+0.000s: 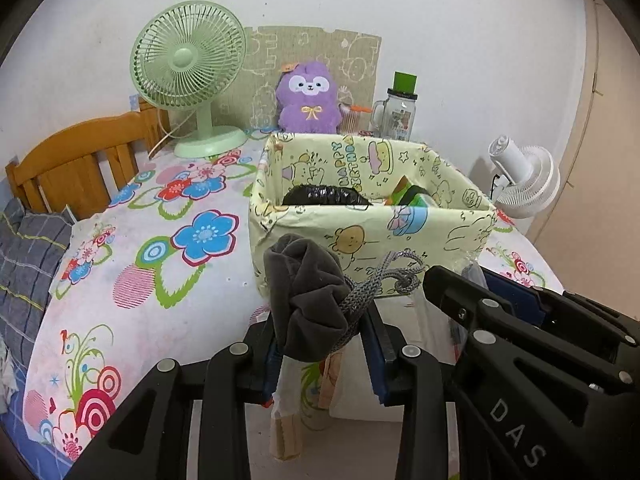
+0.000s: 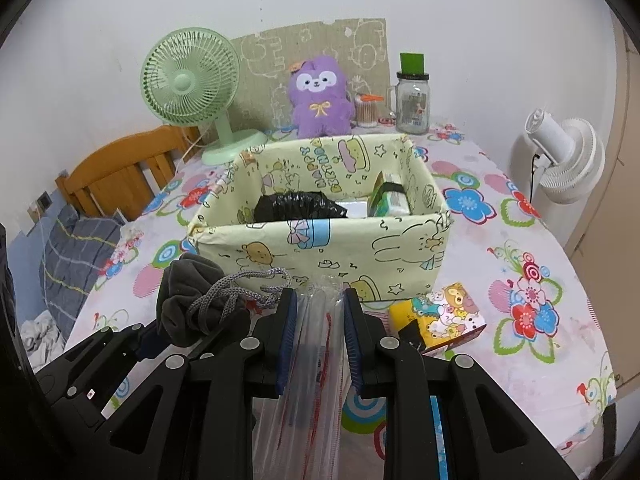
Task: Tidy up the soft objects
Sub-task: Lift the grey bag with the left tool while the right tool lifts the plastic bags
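A grey fabric drawstring pouch (image 1: pixel 308 296) is pinched between the blue pads of my left gripper (image 1: pixel 324 320), which is shut on it above the flowered tablecloth. Its grey cord (image 1: pixel 384 276) loops out to the right. In the right wrist view the pouch (image 2: pixel 188 300) hangs at the left. My right gripper (image 2: pixel 320 308) is shut on a clear plastic zip bag (image 2: pixel 316 360) with a red line, which hangs down between the fingers. Just beyond both grippers stands a yellow-green cartoon box (image 2: pixel 320 236), open on top, with a black plastic bag (image 2: pixel 298 206) and a green packet (image 2: pixel 390 200) inside.
A purple plush (image 2: pixel 320 98), a green fan (image 2: pixel 188 84), a glass mug jar (image 2: pixel 412 100) and cotton swabs stand at the back. A yellow cartoon packet (image 2: pixel 440 316) lies right of my right gripper. A white fan (image 2: pixel 568 156) is at the right, and a wooden headboard (image 1: pixel 80 160) at the left.
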Motion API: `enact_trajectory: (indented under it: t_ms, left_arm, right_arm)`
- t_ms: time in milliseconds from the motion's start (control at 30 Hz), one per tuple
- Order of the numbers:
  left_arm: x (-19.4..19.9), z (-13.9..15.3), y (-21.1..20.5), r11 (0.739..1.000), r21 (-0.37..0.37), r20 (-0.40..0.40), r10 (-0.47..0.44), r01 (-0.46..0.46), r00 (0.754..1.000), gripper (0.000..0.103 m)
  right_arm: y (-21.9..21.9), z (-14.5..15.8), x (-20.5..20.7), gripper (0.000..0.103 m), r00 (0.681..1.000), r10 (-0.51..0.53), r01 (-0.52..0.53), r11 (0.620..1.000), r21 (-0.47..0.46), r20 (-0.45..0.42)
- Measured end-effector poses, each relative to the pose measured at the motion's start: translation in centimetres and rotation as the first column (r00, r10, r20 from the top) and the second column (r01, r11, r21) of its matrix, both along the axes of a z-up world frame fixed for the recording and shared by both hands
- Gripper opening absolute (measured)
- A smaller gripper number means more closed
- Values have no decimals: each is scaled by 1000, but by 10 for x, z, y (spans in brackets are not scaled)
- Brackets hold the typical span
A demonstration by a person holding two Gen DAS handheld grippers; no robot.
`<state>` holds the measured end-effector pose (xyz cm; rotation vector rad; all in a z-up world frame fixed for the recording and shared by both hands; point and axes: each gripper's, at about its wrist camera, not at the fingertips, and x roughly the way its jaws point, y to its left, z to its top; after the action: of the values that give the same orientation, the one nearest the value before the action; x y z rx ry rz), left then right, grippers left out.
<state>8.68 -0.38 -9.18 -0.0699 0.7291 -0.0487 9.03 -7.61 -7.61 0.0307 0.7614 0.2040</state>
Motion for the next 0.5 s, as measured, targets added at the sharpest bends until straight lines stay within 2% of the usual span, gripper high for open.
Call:
enact_trajectory:
  t_ms: [500]
  left_arm:
    - [-11,40,-15,1000,8,71,9,-10,997,36]
  right_arm:
    - [-14,42,-9,26,997,8,-8,1000,5,73]
